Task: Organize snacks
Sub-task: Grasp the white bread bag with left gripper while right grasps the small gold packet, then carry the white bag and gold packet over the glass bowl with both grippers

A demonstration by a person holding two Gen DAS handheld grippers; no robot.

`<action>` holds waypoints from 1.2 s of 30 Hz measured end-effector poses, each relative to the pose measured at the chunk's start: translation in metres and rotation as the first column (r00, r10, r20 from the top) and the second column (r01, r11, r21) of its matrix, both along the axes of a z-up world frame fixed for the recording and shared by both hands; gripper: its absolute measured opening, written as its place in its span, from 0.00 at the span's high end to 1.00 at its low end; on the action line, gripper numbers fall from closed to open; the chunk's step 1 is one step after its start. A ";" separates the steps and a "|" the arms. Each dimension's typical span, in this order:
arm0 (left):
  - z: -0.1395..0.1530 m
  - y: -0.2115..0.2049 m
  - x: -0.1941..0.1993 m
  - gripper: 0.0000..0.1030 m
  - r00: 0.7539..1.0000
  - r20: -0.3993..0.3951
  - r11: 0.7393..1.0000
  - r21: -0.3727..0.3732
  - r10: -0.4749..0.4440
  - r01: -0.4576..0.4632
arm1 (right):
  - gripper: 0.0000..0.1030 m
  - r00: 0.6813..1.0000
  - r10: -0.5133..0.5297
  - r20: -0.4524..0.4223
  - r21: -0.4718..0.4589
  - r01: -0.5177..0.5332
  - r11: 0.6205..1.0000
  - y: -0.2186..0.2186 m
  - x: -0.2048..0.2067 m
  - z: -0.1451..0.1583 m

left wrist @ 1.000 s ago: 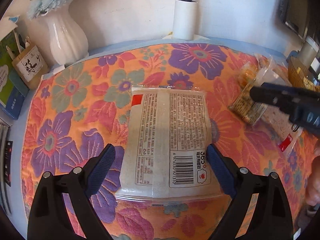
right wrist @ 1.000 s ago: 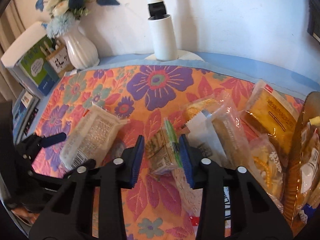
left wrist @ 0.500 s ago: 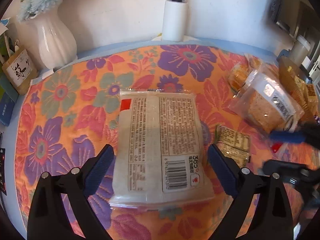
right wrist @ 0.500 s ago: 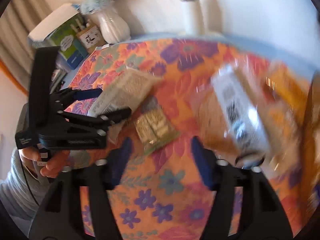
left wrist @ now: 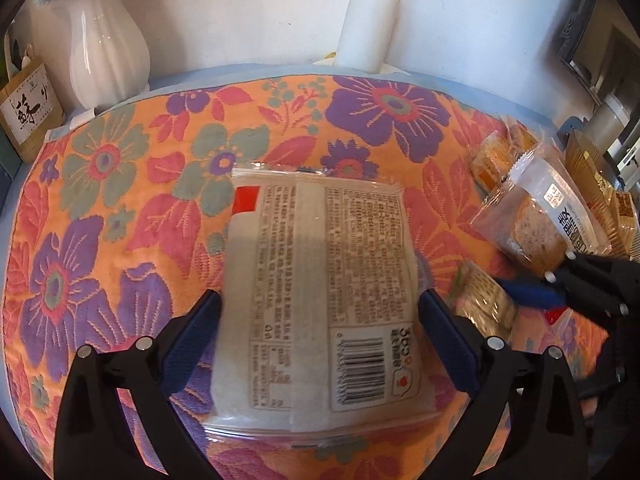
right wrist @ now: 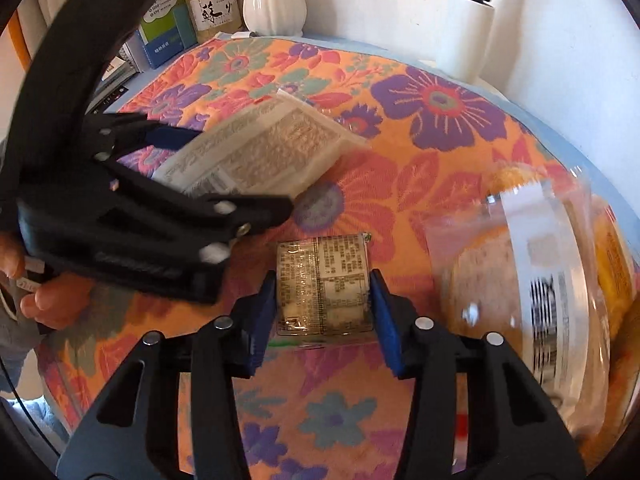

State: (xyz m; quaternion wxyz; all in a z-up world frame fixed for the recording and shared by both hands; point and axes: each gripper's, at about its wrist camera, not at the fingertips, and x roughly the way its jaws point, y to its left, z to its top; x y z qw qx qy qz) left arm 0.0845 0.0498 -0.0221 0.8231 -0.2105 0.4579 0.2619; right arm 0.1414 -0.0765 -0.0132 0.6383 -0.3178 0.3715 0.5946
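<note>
A large white snack packet (left wrist: 320, 280) lies label-up on the floral cloth, between the blue pads of my left gripper (left wrist: 320, 336); the pads press its sides. It also shows in the right wrist view (right wrist: 256, 156), with the left gripper (right wrist: 160, 184) around it. A small tan snack pack (right wrist: 323, 286) lies between the blue pads of my right gripper (right wrist: 323, 312), which touch its sides. That pack (left wrist: 484, 300) and the right gripper (left wrist: 532, 292) show at right in the left wrist view.
A bagged bread loaf (right wrist: 532, 304) and orange-yellow snack packets (left wrist: 500, 152) lie at the right, by a brown basket (left wrist: 592, 184). A white vase (left wrist: 106, 48), a paper-towel stand (left wrist: 370, 26), a pen holder (right wrist: 214, 12) and boxes (right wrist: 164, 36) line the back.
My right gripper set the small pack down, opened and swung away, then came back with its pads around the pack. My left gripper closed in on the white packet's sides.
</note>
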 end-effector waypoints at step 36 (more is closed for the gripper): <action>0.127 -0.192 0.204 0.29 0.843 0.284 0.884 0.037 -0.457 0.466 | 0.55 0.642 -0.723 -0.257 0.278 0.765 0.581 -0.270 0.218 0.130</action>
